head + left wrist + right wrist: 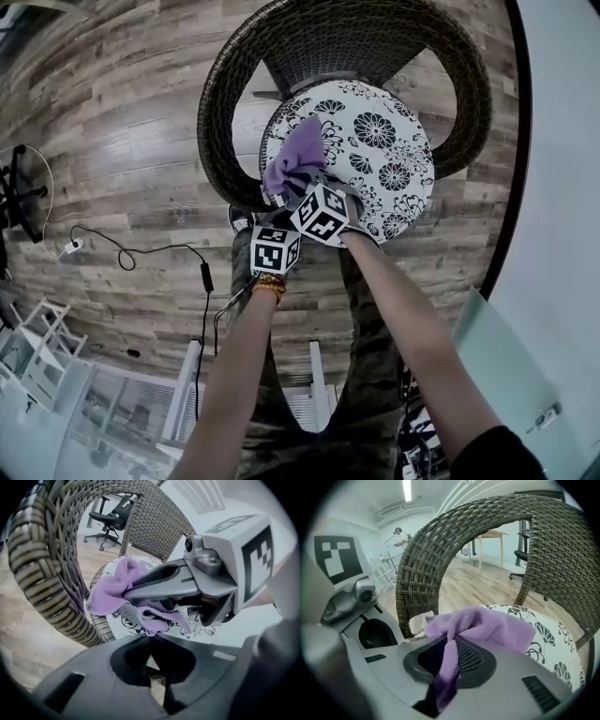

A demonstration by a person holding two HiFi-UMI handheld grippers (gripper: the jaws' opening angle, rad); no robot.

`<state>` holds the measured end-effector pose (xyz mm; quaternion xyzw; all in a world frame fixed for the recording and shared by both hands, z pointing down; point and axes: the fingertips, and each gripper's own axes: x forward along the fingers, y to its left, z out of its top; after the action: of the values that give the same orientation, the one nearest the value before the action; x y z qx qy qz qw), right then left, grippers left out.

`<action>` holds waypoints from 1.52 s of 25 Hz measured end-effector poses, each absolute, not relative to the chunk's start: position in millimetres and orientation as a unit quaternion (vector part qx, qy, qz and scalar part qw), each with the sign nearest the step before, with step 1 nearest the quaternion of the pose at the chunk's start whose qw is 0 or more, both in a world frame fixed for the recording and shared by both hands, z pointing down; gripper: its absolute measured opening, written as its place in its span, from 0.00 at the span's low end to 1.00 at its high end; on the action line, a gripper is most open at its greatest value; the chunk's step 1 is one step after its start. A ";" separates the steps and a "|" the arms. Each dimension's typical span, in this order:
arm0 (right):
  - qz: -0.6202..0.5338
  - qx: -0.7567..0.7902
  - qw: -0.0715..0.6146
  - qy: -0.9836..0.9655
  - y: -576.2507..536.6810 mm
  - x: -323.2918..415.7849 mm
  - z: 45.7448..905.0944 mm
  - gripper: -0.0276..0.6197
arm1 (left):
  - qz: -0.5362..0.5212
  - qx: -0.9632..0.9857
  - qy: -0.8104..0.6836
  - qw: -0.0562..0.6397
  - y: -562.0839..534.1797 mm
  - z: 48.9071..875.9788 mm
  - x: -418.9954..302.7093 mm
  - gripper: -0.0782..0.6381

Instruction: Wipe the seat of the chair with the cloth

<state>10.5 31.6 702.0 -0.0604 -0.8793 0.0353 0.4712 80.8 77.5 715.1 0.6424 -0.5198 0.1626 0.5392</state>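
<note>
A purple cloth [300, 155] hangs bunched over the left part of the round floral seat cushion [384, 159] of a wicker chair [356, 37]. My right gripper [292, 192] is shut on the cloth. In the right gripper view a fold of the cloth [487, 625] runs down between that gripper's [445, 667] two pads. The left gripper view shows the right gripper [124, 595] from the side with the cloth [110, 590] in its tips, just above the cushion [211, 631]. My left gripper [270, 225] stays close beside it at the seat's front edge, jaws [157, 663] shut and empty.
The wicker back and armrest [42, 564] curve round the seat close on the left. A black cable with a power strip [122, 253] lies on the wood floor at left. White frames [37, 347] stand lower left. A pale glass surface [553, 187] fills the right side.
</note>
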 end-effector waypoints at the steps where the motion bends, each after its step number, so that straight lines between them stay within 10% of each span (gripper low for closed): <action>1: 0.028 -0.059 0.472 -0.879 30.0 12.3 702.5 0.12 | 0.161 0.641 -0.520 0.541 77.2 715.2 81.2 0.13; 38: -0.050 0.125 0.577 -0.806 -153.7 168.9 703.6 0.12 | 0.151 0.626 -0.527 0.555 78.0 716.8 77.8 0.13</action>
<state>168.9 -153.7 703.6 0.1249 -0.8058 -0.0497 0.5767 77.8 78.0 716.8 0.6256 -0.5269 0.1508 0.5552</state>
